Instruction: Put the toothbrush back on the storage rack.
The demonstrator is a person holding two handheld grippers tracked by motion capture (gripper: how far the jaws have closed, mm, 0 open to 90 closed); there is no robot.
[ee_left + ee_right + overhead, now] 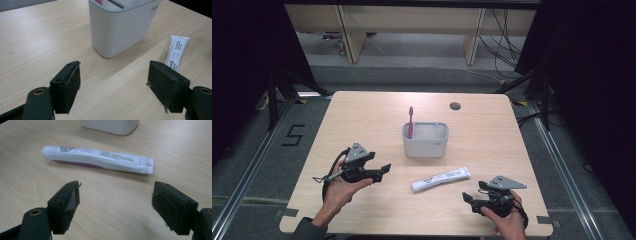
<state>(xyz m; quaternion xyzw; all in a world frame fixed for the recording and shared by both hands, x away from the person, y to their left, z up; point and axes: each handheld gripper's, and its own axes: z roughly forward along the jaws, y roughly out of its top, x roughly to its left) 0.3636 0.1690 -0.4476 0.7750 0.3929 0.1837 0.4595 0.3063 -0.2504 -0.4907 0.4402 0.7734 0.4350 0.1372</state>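
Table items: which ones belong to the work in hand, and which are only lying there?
Belong to the work:
toothpaste tube, in front of the open right gripper
grey holder, faced by the open left gripper
pink toothbrush, standing in the holder

Only there:
round table hole

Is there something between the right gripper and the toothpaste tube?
No: bare table separates the right gripper from the toothpaste tube, per the right gripper view.

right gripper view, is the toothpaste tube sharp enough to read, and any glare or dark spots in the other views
Right gripper view: the toothpaste tube is fairly sharp, its print too small to read, soft shadow beneath. Left gripper view: the white holder looks evenly lit, no glare. High view: the table is bright, surroundings fall into darkness.
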